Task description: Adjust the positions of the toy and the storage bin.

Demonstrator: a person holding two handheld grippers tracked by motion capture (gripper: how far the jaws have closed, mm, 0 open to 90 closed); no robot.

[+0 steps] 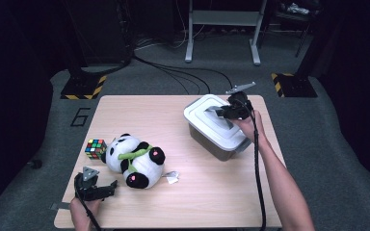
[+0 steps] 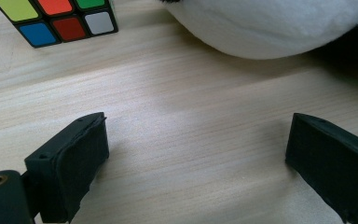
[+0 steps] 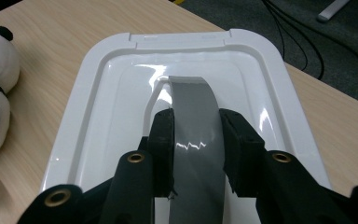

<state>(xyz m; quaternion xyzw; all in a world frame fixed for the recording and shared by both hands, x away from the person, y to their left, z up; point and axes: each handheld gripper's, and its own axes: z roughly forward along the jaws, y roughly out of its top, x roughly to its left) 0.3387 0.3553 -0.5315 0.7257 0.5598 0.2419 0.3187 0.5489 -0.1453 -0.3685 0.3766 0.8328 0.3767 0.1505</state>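
Note:
A grey box with a white lid [image 1: 203, 119] stands at the table's back right. A grey strap handle [image 3: 193, 107] arches over the lid [image 3: 98, 102]. My right gripper [image 3: 196, 144] is shut on this handle, one pad on each side of it; in the high view the right gripper [image 1: 225, 113] sits over the lid's middle. My left gripper [image 1: 107, 188] rests open near the front left edge, nothing between its jaws [image 2: 196, 158]. A plush panda [image 1: 135, 161] lies just beyond it, white body [image 2: 270, 25] close ahead. A colour cube [image 1: 95, 148] stands left of the panda.
A small white tag [image 1: 172, 178] lies by the panda's feet. The wooden table [image 1: 212, 192] has bare room at its middle and front. Cables [image 1: 183, 72] and a metal stand [image 1: 224, 19] are on the floor behind.

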